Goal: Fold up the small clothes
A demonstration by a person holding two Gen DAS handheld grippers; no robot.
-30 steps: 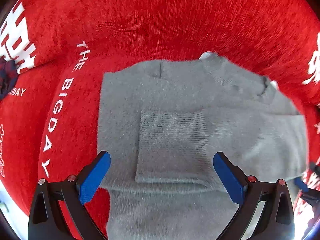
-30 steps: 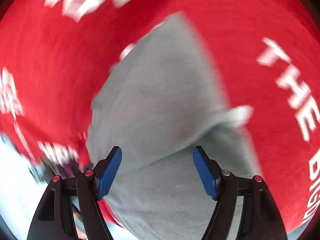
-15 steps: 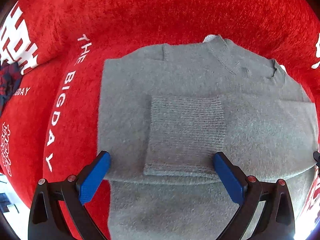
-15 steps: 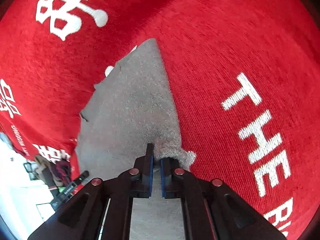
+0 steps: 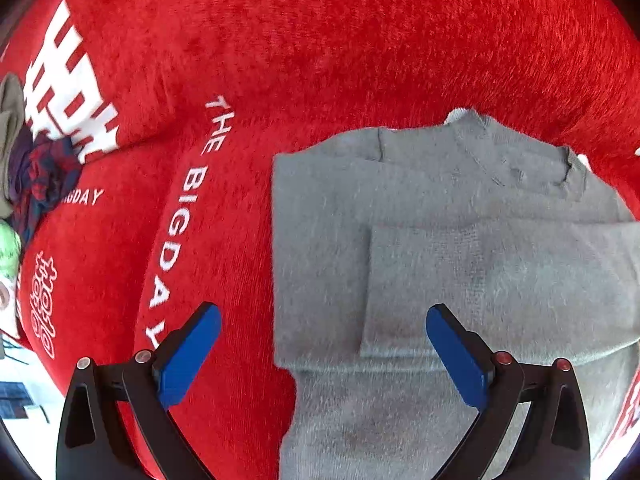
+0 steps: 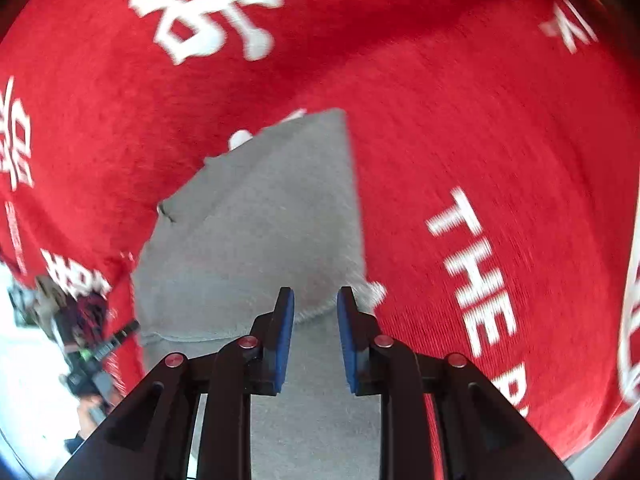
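Now the grey sweater (image 5: 460, 264) lies flat on the red cloth (image 5: 320, 40), its folded cuff just ahead of the right gripper (image 6: 315, 300), whose jaws have just been opening, nothing pinched, while the left gripper (image 5: 320, 320) hovers wide open over the sweater's left edge.

Both wrist views down onto sweater (image 5: 460, 264)

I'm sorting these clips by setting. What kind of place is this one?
Probably a home or staged room: a gray sweater lies partly folded on a plush red cloth printed with white characters and "THE BIG DAY", with more crumpled clothes piled at its edge.
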